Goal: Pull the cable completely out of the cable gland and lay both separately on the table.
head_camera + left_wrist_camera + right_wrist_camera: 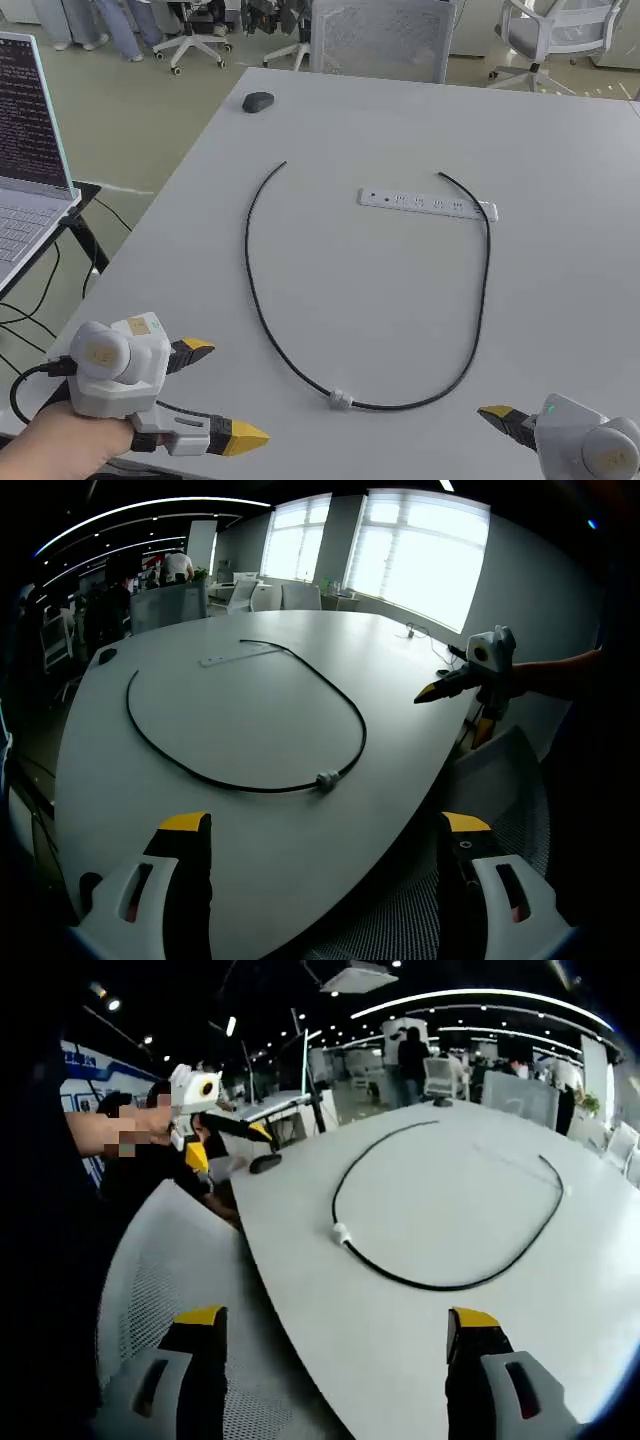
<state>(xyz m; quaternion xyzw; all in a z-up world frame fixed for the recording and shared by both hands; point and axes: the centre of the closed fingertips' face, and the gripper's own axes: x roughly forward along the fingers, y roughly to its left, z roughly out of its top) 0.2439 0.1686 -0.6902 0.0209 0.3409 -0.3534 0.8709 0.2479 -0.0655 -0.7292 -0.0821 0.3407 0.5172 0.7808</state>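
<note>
Fingers (185,825) spread on left gripper (232,390), right gripper (337,1316), cable (248,270) (gland (341,399) threaded) on table (400,130)

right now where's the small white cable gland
Head view: small white cable gland sits on the black cable at its near bend, between left gripper and right gripper.

Left gripper (225,392), right gripper (503,415): white-grey housings, black jaws, yellow tips; black lead (25,385) behind left.

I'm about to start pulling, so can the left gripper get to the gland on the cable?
Probably yes: the left gripper is open, and the gland lies on bare table near its jaws with nothing between them.
</note>
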